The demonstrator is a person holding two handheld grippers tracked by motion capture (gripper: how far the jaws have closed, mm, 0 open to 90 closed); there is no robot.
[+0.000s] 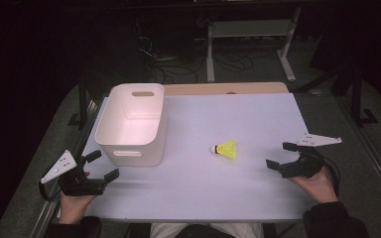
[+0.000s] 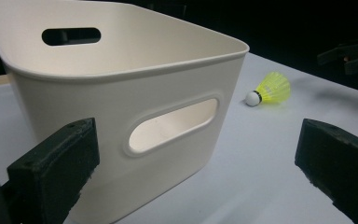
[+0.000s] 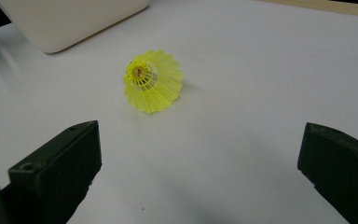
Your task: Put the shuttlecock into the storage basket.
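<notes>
A yellow shuttlecock (image 1: 225, 148) with a white cork tip lies on its side on the white table (image 1: 203, 193), right of centre. A white plastic bin (image 1: 131, 124) with handle slots stands at the left, with nothing visible inside it. My left gripper (image 1: 102, 165) rests open at the table's front left corner, just short of the bin (image 2: 121, 93); beyond it lies the shuttlecock (image 2: 270, 89). My right gripper (image 1: 279, 155) stands open at the right, jaws pointing at the shuttlecock (image 3: 154, 80) a short way off, with nothing between them.
Beyond the table's far edge a strip of wooden top (image 1: 228, 88) shows, then a dark floor with cables and a metal frame (image 1: 248, 39). The bin's corner (image 3: 70, 23) sits beyond the shuttlecock in the right gripper view.
</notes>
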